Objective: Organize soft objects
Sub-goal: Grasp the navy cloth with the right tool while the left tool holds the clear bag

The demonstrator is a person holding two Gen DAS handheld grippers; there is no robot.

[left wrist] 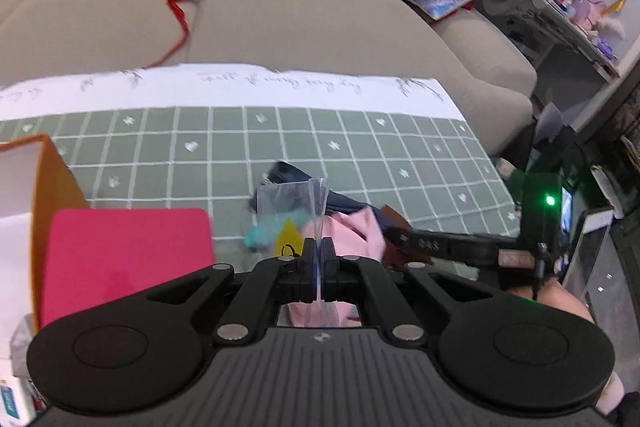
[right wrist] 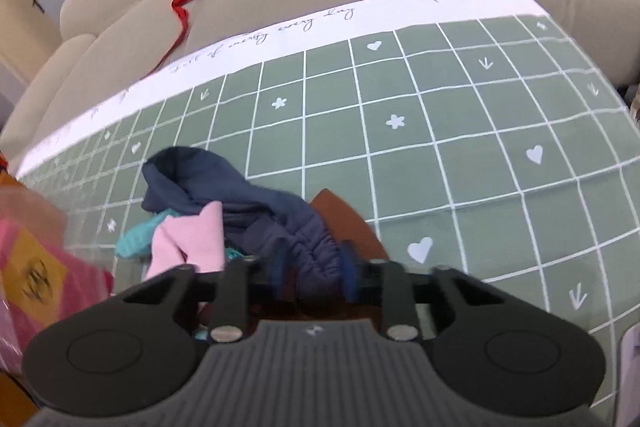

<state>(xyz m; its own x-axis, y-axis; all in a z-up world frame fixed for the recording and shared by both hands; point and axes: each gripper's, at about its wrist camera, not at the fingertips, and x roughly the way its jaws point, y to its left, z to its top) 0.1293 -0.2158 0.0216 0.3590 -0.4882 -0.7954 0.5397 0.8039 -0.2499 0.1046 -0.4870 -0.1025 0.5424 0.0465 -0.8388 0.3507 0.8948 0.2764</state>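
Clear plastic bag (left wrist: 319, 203) stood pinched in the shut left fingers (left wrist: 309, 259), while the right fingers (right wrist: 282, 267) narrowly gripped the navy padded garment (right wrist: 280, 223), probably next needing lifting bagward.

Cursive grey handwriting is running along the white border of the green checked tablecloth (right wrist: 460, 131); in the right wrist view the words "every day" are reading clearly, while the words before them are staying too blurred to make out. In the left wrist view the same script is appearing smeared and unreadable. A yellow label (right wrist: 34, 277) on the pink packet is showing a dark round emblem, too blurred to read.
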